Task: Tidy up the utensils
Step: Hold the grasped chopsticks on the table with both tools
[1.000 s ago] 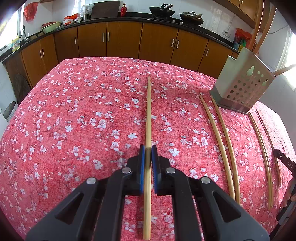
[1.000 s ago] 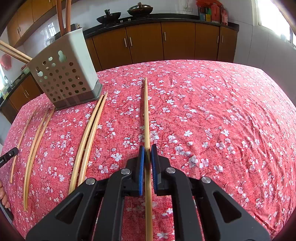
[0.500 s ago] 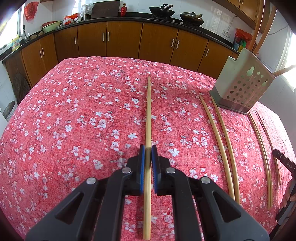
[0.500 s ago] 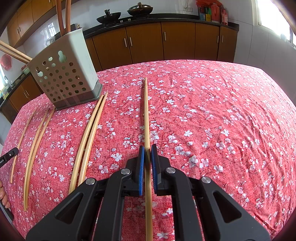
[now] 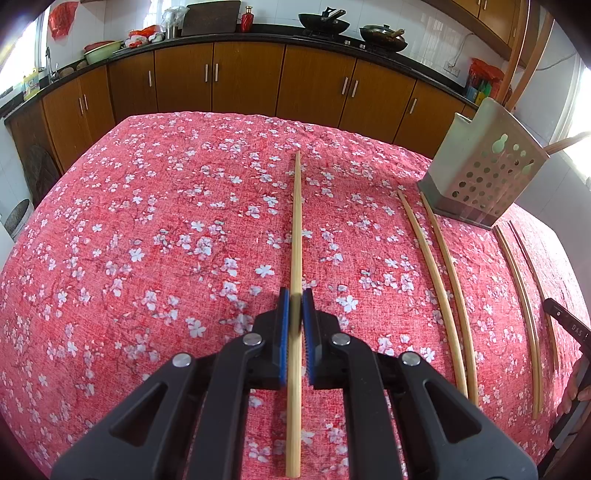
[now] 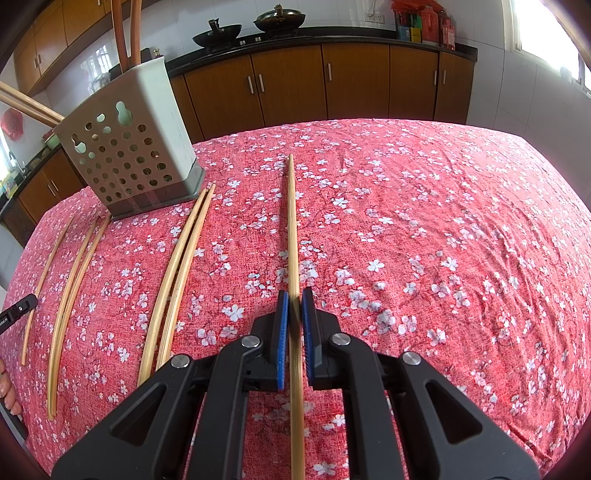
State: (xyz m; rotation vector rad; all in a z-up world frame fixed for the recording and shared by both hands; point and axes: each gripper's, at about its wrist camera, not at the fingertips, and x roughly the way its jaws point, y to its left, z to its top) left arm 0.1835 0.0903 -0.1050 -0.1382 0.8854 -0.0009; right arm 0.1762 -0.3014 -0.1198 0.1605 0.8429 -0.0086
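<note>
In the left wrist view a pale bamboo chopstick [image 5: 296, 229] runs straight away from me over the red flowered tablecloth [image 5: 147, 240], and my left gripper [image 5: 296, 299] is shut on it between blue pads. In the right wrist view my right gripper [image 6: 294, 297] is likewise shut on another chopstick [image 6: 291, 221]. A perforated grey utensil holder [image 5: 480, 173] stands at the right of the left view; the same utensil holder [image 6: 129, 155] is at the left of the right view, with dark wooden utensils rising from it. Loose chopstick pairs [image 5: 443, 280] [image 6: 177, 266] lie beside it.
More chopsticks [image 6: 70, 280] lie further left, near the other gripper's tip [image 6: 18, 308] and a hand [image 6: 7, 391]. Brown kitchen cabinets [image 5: 243, 81] with a dark counter and woks [image 6: 280, 18] stand behind the table. The cloth's right half [image 6: 443, 240] carries only wrinkles.
</note>
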